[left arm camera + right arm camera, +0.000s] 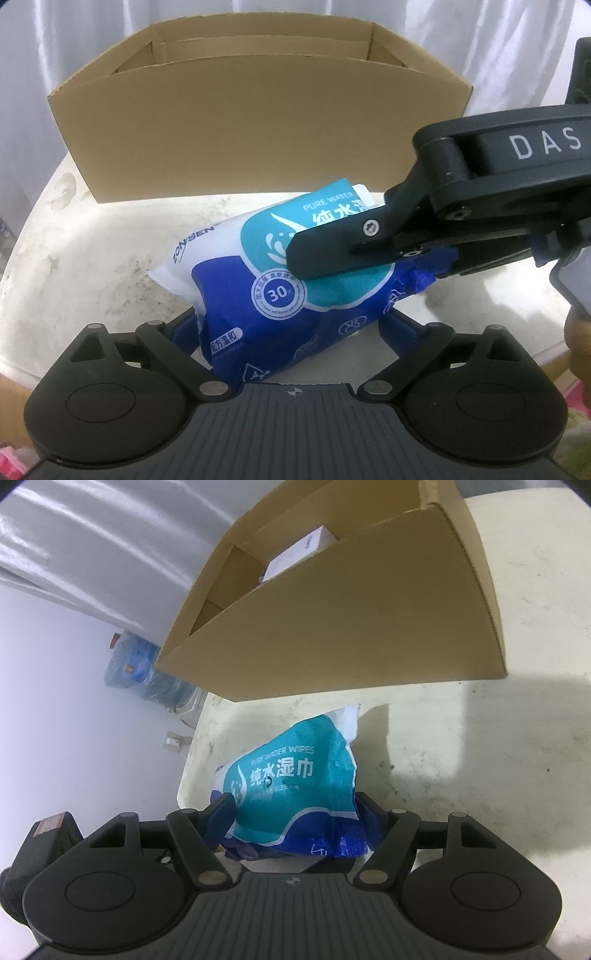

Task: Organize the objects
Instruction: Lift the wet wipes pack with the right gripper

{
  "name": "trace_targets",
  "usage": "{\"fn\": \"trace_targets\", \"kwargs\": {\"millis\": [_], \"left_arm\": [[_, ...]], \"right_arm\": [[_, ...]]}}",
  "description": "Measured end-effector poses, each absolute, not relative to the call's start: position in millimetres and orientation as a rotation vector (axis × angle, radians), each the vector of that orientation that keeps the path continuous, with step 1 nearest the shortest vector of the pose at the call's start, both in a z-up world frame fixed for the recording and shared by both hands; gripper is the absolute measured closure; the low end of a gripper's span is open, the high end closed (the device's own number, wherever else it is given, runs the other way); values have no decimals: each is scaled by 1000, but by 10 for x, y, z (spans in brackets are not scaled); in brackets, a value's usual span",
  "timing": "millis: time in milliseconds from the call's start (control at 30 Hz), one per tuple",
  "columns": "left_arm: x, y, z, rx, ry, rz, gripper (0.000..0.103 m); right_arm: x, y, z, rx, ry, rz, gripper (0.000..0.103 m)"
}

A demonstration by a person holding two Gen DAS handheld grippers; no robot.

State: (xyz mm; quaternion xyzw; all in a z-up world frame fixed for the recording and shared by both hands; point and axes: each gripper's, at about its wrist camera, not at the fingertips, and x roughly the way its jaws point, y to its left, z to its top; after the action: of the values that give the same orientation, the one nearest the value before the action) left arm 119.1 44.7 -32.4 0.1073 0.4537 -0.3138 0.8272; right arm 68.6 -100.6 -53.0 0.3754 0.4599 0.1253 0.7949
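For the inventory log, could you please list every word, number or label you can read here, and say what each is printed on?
"PURE WATER WIPES" and "纯水湿巾": teal panel of the wipes pack.
"ZONSEN": white edge of the wipes pack.
"30": round badge on the pack.
"DAS": body of the right hand-held gripper.
Too small or blurred: the badge's ring text, the pack's lower label, the print on the white box inside the cardboard box.

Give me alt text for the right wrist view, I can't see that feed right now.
The right gripper is closed on a blue and teal pack of wet wipes above a worn white table. Just beyond stands an open cardboard box with a small white box inside.
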Motion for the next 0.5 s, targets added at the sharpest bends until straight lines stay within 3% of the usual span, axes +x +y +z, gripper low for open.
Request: {"fn": "trace_targets", "kwargs": {"millis": [500], "left_arm": [[1175,405,-361,221,949,-648,6]], "right_arm": [[705,-872,-499,760,979,260,27]]}}
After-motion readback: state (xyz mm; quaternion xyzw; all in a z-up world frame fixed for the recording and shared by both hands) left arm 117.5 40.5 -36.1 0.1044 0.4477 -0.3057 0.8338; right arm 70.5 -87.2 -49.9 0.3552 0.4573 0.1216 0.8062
